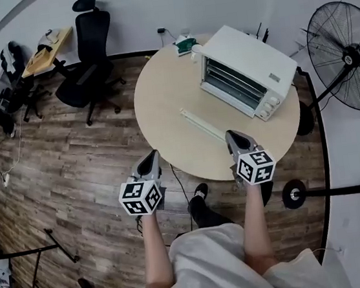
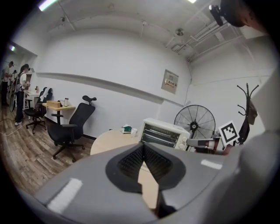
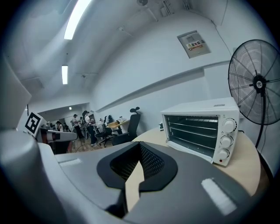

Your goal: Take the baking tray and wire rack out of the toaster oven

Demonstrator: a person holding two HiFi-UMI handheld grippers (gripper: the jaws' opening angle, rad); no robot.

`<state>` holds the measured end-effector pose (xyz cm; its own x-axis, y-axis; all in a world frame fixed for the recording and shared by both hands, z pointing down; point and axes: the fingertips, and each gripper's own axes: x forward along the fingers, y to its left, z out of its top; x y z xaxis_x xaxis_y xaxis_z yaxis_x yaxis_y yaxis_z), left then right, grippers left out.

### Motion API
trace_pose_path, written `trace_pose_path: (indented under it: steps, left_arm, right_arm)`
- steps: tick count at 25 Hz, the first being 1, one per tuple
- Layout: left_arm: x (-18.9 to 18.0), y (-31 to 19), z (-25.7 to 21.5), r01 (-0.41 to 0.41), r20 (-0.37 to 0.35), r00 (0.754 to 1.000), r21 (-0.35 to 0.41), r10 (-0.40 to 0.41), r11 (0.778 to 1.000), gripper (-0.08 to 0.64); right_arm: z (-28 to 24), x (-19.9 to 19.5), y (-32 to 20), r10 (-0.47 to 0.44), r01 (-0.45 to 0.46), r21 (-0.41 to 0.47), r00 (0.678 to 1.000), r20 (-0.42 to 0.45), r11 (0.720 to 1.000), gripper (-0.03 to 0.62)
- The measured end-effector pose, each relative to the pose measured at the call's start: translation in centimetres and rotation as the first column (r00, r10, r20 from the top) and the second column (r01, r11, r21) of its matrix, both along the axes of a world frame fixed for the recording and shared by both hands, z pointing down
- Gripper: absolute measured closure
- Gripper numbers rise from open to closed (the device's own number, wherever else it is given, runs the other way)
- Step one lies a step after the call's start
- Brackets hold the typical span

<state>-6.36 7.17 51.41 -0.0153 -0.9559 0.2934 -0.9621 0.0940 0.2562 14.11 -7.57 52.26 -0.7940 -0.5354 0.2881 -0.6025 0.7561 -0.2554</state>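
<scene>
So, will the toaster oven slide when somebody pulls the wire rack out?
Perhaps: the toaster oven looks small and light, on a smooth table, so it may slide. The wire rack looks thin, stiff, probably light.

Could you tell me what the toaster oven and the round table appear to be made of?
Toaster oven: probably white-painted sheet metal; smooth, even faces with crisp edges. Round table: likely pale wood-look laminate; its top is uniform beige and matte.

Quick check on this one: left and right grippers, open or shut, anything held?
Left gripper: closed, jaws together, holding nothing.
Right gripper: closed, jaws together, holding nothing.
</scene>
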Motion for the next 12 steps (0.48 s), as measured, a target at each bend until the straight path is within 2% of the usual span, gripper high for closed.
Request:
trace_pose_path:
  steps: [6,12]
  left_arm:
    - [-3.0,-6.0,-0.9,-0.033,0.016,0.999,-0.007,0.033,0.999,0.506]
    - [-6.5,-10.9,-1.1,-0.044,0.04,0.998,-0.015,0.045,0.999,0.505]
  right_arm:
    - [0.2,-3.3,-6.1,0.054,-0.051,-0.053,0.998,0.039,0.997,0.595]
    - [1.0,-5.6,-11.1,0.091,-0.088,-0.069,0.994,0.054,0.994,0.595]
